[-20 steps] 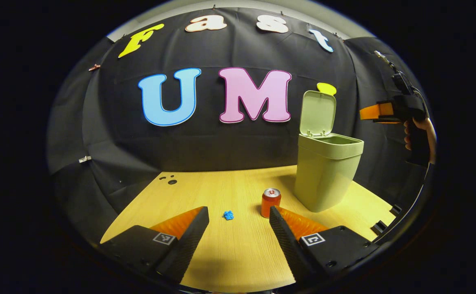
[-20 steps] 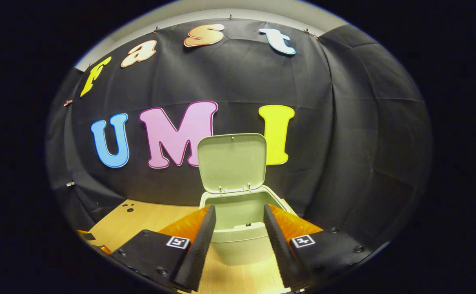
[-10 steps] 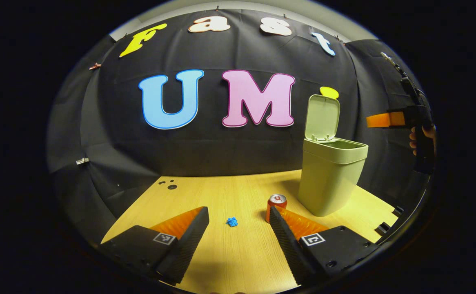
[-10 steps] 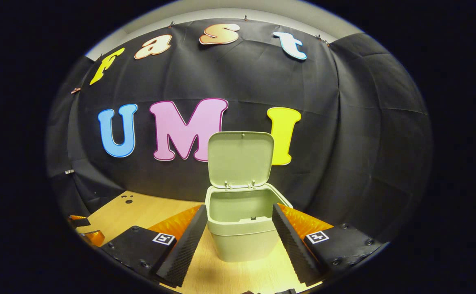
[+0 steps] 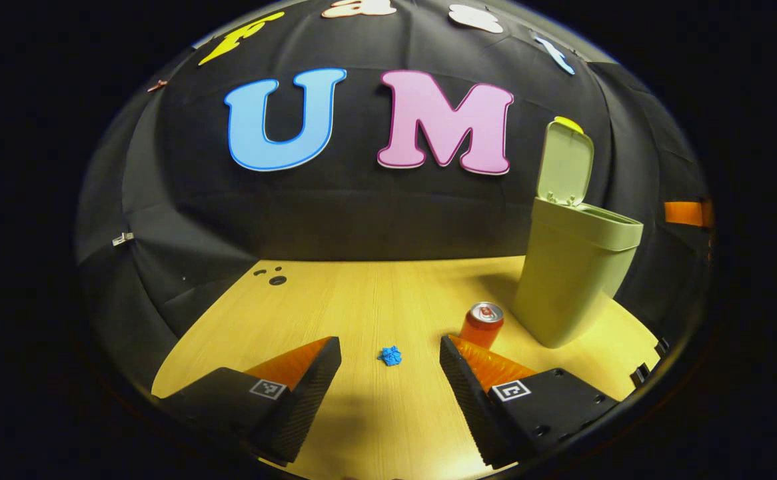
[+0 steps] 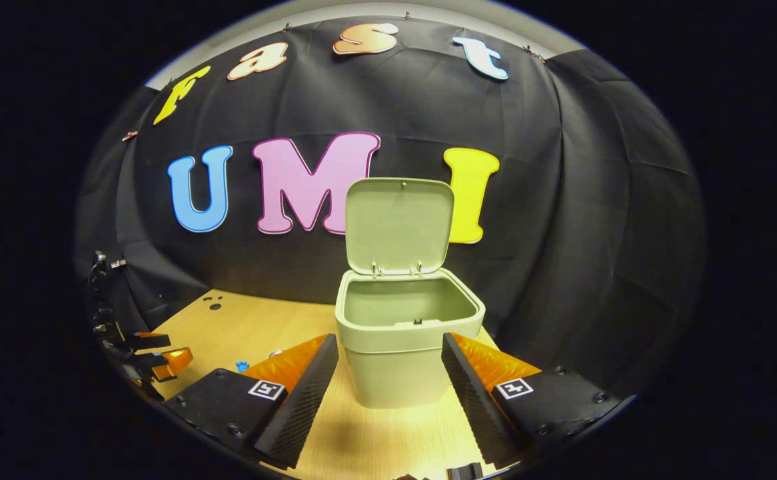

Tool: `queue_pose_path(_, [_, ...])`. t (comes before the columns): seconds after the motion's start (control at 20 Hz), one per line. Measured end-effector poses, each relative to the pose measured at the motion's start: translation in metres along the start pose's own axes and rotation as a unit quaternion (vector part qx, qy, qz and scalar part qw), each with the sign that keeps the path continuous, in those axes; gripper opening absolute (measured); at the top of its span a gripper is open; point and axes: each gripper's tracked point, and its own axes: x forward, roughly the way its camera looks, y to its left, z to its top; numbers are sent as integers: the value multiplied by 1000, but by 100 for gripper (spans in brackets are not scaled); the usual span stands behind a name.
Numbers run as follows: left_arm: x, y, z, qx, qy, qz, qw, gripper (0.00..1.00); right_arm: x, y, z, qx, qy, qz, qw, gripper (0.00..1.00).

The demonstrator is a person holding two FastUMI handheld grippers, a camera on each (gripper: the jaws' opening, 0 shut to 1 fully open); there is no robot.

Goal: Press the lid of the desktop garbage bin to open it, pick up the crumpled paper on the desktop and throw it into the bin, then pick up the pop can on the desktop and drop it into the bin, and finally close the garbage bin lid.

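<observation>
Standing with its lid (image 6: 398,225) up, the green garbage bin (image 6: 405,347) waits; the left gripper (image 5: 390,373), jaws wide apart, faces the blue crumpled paper (image 5: 390,356) beside the pop can (image 5: 482,325), and the right gripper (image 6: 388,380) is open too.

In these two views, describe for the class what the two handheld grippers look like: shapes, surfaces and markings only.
The left gripper has two wedge-shaped fingers with ridged inner faces, each mounted on a flat dark block. Each block carries a small square black-and-white marker and round screw heads. The right gripper is built the same way, with ribbed finger faces, a square marker on each block and screws near the edges.
</observation>
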Motion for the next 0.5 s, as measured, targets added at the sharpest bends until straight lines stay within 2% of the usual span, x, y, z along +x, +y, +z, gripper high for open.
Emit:
queue_pose_path(0.3, [62, 9, -35, -6, 65, -2, 998, 96, 20, -8, -13, -22, 20, 3, 1000, 98])
queue_pose_path(0.5, [101, 2, -61, 1, 109, -11, 994, 96, 30, 5, -30, -18, 46, 22, 999, 98])
